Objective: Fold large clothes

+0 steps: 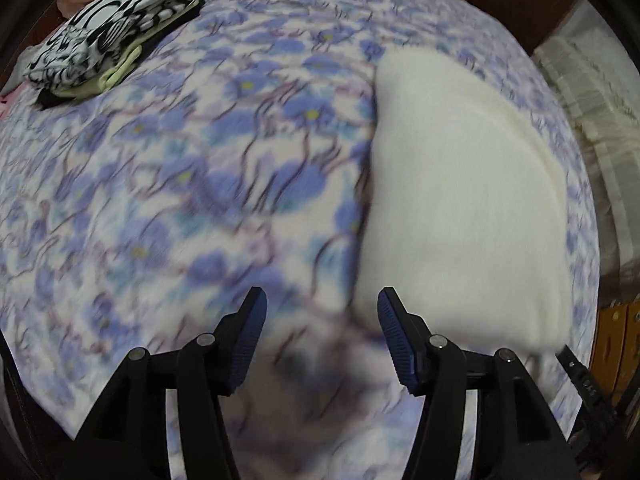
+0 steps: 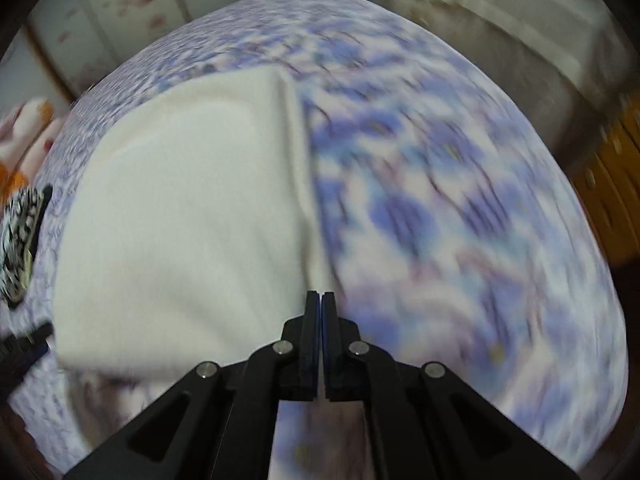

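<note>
Nearest, the left tool (image 1: 322, 340) is seen with its jaws apart and nothing between them, above the flowered bedspread (image 1: 180, 184). The right tool (image 2: 321, 304) is pressed together at the near edge of the cream garment (image 2: 180, 208); whether cloth is pinched cannot be told. The garment lies folded on the bed. A fold is judged complete; smoothing or stacking is called for next. Farther off, a stack of folded clothes (image 1: 108, 36) is seen.
</note>
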A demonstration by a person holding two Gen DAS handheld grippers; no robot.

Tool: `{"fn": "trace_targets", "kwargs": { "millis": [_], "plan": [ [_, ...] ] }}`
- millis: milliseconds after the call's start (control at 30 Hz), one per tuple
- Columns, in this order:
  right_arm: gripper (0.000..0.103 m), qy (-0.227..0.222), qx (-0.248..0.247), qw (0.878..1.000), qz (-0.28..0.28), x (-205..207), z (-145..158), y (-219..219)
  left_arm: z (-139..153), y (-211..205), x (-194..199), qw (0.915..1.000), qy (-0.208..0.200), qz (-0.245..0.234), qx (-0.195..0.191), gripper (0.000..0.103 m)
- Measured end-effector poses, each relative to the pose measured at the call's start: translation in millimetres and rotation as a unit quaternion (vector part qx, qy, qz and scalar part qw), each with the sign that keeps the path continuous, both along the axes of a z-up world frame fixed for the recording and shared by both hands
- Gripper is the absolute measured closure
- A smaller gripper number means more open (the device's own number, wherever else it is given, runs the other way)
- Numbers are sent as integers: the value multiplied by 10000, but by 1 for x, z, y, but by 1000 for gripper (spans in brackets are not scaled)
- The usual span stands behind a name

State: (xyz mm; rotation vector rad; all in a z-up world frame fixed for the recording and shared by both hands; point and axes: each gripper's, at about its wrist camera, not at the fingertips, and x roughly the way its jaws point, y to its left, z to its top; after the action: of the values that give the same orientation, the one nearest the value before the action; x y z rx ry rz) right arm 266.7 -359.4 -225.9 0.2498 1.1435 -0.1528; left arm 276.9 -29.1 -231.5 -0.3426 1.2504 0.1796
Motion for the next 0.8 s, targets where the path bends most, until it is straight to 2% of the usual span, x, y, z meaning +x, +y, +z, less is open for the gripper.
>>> {"fn": "trace_targets", "kwargs": {
  "millis": [100, 200, 300, 367, 433, 567, 600, 667, 767, 800],
  "plan": [
    [100, 413, 118, 9990, -113, -45, 7, 3, 13, 13, -45, 9998, 105, -138, 24, 47],
    [100, 663, 255, 9974, -116, -101, 15, 20, 33, 26, -93, 9988, 82, -405, 245, 47],
    [84, 830, 330, 9958, 206, -158, 32, 52, 63, 38, -146, 9957, 89, -765, 515, 47],
    [67, 887, 407, 9947, 329, -190, 47, 71, 84, 41, -171, 9928, 95, -996, 654, 47],
    [58, 838, 435, 9945, 451, -217, 68, 87, 117, 45, -201, 9898, -3, -1224, 732, 46],
    [35, 520, 155, 9959, 718, -247, 128, 114, 178, 45, -237, 9884, -333, -1274, 759, 35],
    [32, 483, 158, 9955, 794, -249, 141, 120, 192, 43, -242, 9864, -458, -1347, 818, 35],
    [19, 413, 149, 9951, 886, -255, 171, 129, 217, 36, -245, 9806, -655, -1481, 1104, 35],
    [15, 230, 178, 9956, 894, -260, 207, 139, 252, 27, -250, 9724, -1000, -1513, 1466, 33],
    [15, 103, 221, 9955, 918, -264, 219, 142, 265, 25, -253, 9689, -1206, -1519, 1537, 28]
  ]
}}
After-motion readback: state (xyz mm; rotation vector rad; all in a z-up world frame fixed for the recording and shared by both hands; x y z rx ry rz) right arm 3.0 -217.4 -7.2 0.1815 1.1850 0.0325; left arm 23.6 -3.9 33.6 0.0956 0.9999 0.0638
